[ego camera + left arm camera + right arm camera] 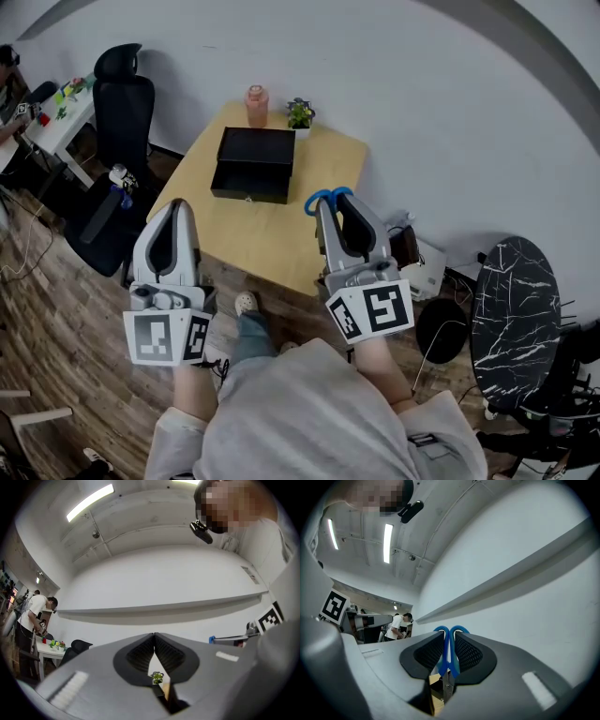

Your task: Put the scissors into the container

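Note:
My right gripper (330,201) is shut on blue-handled scissors (327,199), held up above the near right part of the wooden table (272,239). In the right gripper view the scissors (448,653) stand between the closed jaws, handles up, blades down. The container, a black open box (253,164), sits on the table's far middle, well ahead of both grippers. My left gripper (175,208) hangs shut and empty over the table's near left edge; in its own view the left gripper (154,637) has its tips touching.
A pink bottle (257,106) and a small potted plant (300,114) stand behind the box near the wall. A black office chair (123,98) is left of the table. A dark marble round table (515,319) stands at the right.

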`<state>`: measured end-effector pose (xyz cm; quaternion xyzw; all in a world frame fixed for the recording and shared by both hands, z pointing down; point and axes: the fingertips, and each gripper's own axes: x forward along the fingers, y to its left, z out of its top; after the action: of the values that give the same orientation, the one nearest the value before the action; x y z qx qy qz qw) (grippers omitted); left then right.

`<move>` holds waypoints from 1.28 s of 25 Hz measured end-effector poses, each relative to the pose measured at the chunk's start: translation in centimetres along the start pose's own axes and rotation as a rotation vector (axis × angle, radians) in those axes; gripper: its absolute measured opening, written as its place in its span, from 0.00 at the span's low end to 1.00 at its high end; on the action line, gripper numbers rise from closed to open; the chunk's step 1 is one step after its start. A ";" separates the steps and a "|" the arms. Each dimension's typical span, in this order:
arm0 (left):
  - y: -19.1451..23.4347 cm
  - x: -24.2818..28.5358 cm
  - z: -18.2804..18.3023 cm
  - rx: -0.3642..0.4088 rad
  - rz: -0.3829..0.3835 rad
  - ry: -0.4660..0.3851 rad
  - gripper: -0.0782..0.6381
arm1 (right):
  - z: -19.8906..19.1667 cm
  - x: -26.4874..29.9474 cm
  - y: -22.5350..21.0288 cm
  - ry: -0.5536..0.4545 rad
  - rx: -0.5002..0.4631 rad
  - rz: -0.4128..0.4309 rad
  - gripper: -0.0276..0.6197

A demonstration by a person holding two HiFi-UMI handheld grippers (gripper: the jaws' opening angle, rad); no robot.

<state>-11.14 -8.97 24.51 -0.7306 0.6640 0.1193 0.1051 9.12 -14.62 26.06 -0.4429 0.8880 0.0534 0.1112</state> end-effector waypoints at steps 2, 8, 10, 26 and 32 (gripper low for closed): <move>0.6 1.5 -0.1 0.010 -0.015 -0.003 0.19 | -0.2 1.3 -0.4 -0.005 -0.003 -0.014 0.16; 3.9 6.7 -1.1 0.014 -0.058 -0.002 0.19 | -1.3 6.5 -1.1 -0.010 -0.008 -0.058 0.16; 5.0 8.5 -1.5 0.013 -0.071 -0.002 0.19 | -1.7 8.3 -1.3 -0.012 -0.012 -0.069 0.16; 11.9 19.2 -6.6 -0.009 -0.194 0.048 0.19 | -7.0 19.8 -2.0 0.049 -0.012 -0.157 0.16; 13.5 21.5 -9.0 -0.018 -0.236 0.077 0.19 | -10.3 22.3 -1.8 0.114 -0.024 -0.171 0.16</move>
<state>-22.33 -33.40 26.37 -0.8086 0.5760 0.0840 0.0859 -3.97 -34.94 30.65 -0.5207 0.8512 0.0289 0.0594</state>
